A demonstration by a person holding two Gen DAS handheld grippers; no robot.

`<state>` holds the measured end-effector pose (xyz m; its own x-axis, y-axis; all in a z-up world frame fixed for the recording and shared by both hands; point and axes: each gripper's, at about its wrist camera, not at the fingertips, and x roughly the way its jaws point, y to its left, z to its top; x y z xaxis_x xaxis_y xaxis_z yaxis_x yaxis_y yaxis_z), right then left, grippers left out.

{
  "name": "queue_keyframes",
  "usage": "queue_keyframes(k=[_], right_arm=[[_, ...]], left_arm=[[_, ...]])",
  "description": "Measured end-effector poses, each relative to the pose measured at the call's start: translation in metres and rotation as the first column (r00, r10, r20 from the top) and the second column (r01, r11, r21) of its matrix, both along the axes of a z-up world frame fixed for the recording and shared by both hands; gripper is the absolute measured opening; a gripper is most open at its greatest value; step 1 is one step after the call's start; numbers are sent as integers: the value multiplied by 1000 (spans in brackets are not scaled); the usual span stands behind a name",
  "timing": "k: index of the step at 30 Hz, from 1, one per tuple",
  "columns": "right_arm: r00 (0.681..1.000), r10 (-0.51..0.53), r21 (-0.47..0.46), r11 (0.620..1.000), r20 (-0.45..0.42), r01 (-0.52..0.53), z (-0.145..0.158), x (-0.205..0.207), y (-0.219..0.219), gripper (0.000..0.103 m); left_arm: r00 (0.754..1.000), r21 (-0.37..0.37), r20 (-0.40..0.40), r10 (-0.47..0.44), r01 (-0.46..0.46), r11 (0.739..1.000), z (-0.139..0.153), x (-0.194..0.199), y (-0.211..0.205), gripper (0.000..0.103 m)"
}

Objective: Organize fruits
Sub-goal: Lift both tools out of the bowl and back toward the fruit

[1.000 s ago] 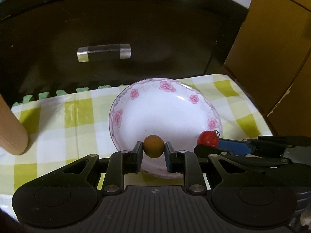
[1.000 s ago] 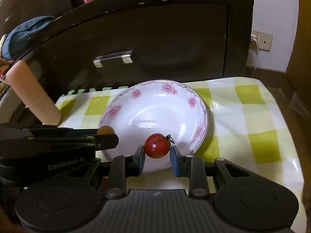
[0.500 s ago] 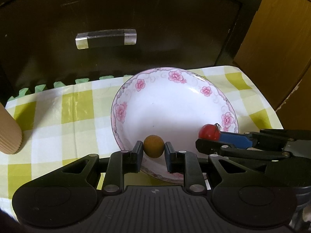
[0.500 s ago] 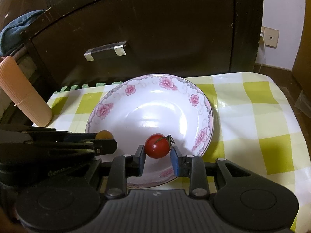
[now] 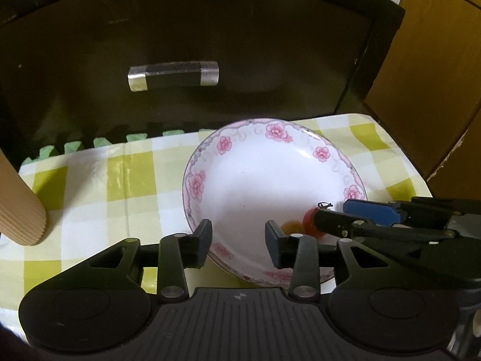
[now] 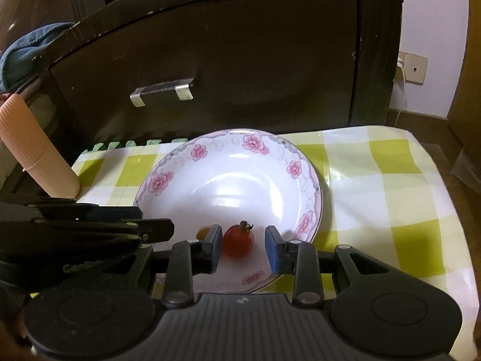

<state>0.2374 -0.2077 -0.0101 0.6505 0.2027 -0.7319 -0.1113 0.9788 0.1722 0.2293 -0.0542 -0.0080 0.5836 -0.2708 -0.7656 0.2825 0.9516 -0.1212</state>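
Note:
A white bowl with pink flowers stands on a yellow-checked cloth. My left gripper is open and empty over the bowl's near rim. A small brown fruit lies in the bowl, to the right of the left gripper's right finger. A red cherry tomato lies beside it, blurred, between the fingers of my open right gripper, apart from both pads.
A dark cabinet with a clear handle stands close behind the cloth. A ribbed beige roll leans at the left. Wooden panels stand to the right. The cloth drops off at its right edge.
Both grippers have opened. The brown fruit left the left gripper and the tomato left the right gripper; both now lie in the bowl.

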Motion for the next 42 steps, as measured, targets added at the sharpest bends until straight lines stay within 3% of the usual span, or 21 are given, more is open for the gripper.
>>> queue_keyframes(k=[9,17,42], right_arm=[[999,-19,5,1000,37,19,18,-14,0,31],[998,-27,-5,1000,51,27,29,-30,1,31],[999,12,30,999,49,-13,55,-121,31,33]], left_arm=[[999,1,39,7,-7,1000,16,-12,6,58],[995,-8,88,41,-40,999,30,-29,21,85],[991,29,75,114,-116,993,44,-115,70,89]])
